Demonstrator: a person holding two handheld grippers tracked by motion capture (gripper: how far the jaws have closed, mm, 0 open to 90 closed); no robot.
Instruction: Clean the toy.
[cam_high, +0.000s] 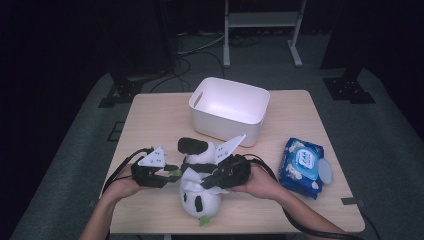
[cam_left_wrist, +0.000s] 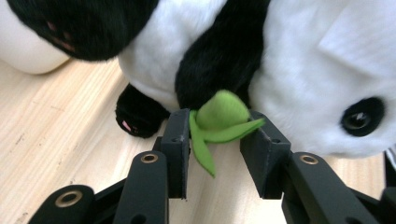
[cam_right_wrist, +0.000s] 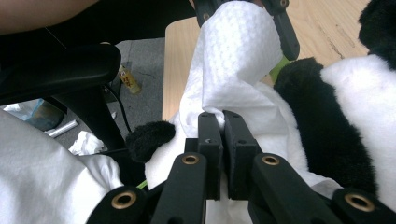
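A black-and-white panda plush (cam_high: 200, 197) lies on the wooden table (cam_high: 150, 115) near its front edge, head toward me. A green felt leaf (cam_left_wrist: 219, 114) sticks out from its dark arm. My left gripper (cam_high: 172, 171) (cam_left_wrist: 217, 123) is at the panda's left side. Its jaws stand apart on either side of the leaf, which lies loose and unsqueezed between them. My right gripper (cam_high: 205, 184) (cam_right_wrist: 223, 116) is over the panda's body (cam_right_wrist: 355, 93), shut on a white embossed wipe (cam_right_wrist: 233, 51) that drapes across the plush.
A white plastic bin (cam_high: 230, 107) stands behind the panda at mid table. A blue pack of wet wipes (cam_high: 302, 165) lies at the right. Beyond the table's near edge, a chair base (cam_right_wrist: 70, 70) and crumpled tissues (cam_right_wrist: 86, 142) are on the floor.
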